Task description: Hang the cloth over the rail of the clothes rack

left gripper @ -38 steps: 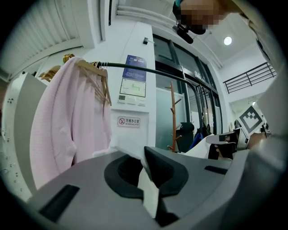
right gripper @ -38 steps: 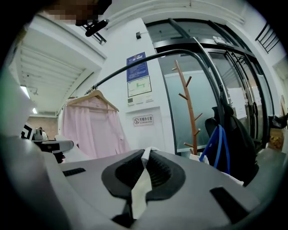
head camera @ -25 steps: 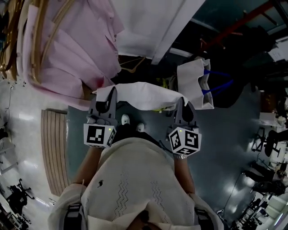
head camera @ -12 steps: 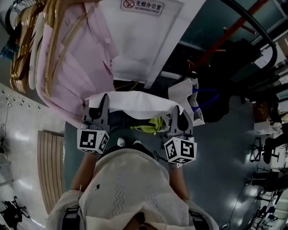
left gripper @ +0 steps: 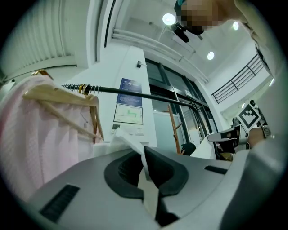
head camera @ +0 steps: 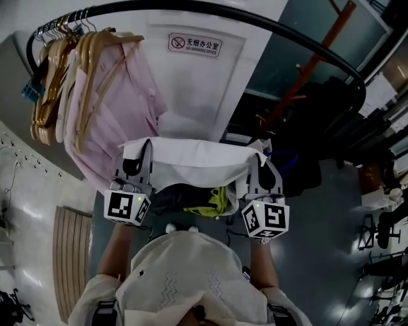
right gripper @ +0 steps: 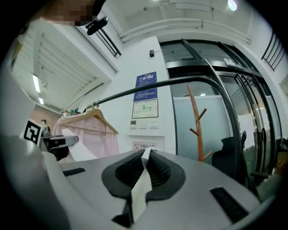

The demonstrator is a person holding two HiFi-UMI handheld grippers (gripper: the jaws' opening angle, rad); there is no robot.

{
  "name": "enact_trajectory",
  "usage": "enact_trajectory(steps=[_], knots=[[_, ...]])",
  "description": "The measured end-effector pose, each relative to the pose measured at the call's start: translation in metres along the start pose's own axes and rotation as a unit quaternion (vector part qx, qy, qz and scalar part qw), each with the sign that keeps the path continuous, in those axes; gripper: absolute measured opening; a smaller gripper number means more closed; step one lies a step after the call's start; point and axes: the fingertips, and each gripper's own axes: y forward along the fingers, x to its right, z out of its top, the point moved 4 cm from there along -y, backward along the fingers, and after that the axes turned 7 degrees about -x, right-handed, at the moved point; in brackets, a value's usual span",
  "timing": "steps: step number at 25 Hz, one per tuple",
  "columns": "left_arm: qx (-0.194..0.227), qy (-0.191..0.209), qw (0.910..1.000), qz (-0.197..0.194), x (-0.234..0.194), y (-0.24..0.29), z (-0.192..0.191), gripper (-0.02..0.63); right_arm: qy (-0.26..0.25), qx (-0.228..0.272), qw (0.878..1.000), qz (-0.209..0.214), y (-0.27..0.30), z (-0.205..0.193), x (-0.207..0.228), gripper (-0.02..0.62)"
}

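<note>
Head view: a person stands below a clothes rack, with the left gripper [head camera: 141, 153] and the right gripper [head camera: 260, 164] raised side by side and a white cloth [head camera: 197, 159] stretched flat between them. Each gripper pinches one end of the cloth's upper edge. The cloth is below the black rail [head camera: 210, 9] and does not touch it. The rail arcs across the top of the frame. At the rail's left end, wooden hangers [head camera: 89, 60] carry a pink shirt [head camera: 124, 111], which hangs just left of the cloth. A white door with a red-and-white sign [head camera: 196, 44] stands behind the rack, and an orange coat stand [head camera: 306, 73] rises to the right. Left gripper view: the fingers are closed on a fold of the white cloth, which sticks up between the dark pads. The rail runs across above them, and the hangers and pink shirt are at the left. Right gripper view: the fingers are likewise clamped on a strip of the cloth that runs between the pads. The rail curves overhead and the coat stand is beyond it.
</note>
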Motion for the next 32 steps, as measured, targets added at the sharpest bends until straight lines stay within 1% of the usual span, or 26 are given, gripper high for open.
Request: enact_trajectory(steps=[3,7,9,13,16,19,22,27,29,32], knots=[[0.009,0.027,0.9995,-0.011,-0.003,0.011,0.024,0.015,-0.009,0.014,1.000,0.003,0.005,0.024,0.008,0.023],[-0.021,0.045,0.9987,0.010,-0.015,0.026,0.055,0.015,0.018,0.024,0.999,0.040,0.016,0.060,0.015,0.023],[-0.020,0.056,0.9982,0.011,-0.020,0.032,0.076,0.015,0.018,0.024,0.998,0.056,0.022,0.079,0.017,0.023],[-0.005,0.091,0.9958,0.003,-0.022,0.040,0.118,0.015,-0.002,0.037,0.997,0.072,0.025,0.119,0.022,0.023],[0.005,0.110,0.9939,-0.004,-0.023,0.048,0.146,0.015,-0.017,0.052,0.995,0.083,0.027,0.151,0.028,0.023],[-0.008,0.114,0.9934,-0.006,-0.025,0.053,0.170,0.015,-0.031,0.062,0.993,0.096,0.027,0.179,0.030,0.023],[-0.021,0.124,0.9918,-0.022,-0.025,0.055,0.195,0.015,-0.043,0.066,0.991,0.110,0.026,0.203,0.032,0.023],[-0.019,0.179,0.9825,-0.047,-0.030,0.059,0.248,0.015,-0.025,0.076,0.983,0.164,0.026,0.255,0.035,0.023],[-0.014,0.202,0.9778,-0.054,-0.031,0.061,0.268,0.015,-0.031,0.077,0.982,0.172,0.026,0.275,0.035,0.023],[-0.008,0.244,0.9684,-0.053,-0.031,0.067,0.297,0.015,-0.057,0.083,0.980,0.169,0.027,0.303,0.035,0.023]])
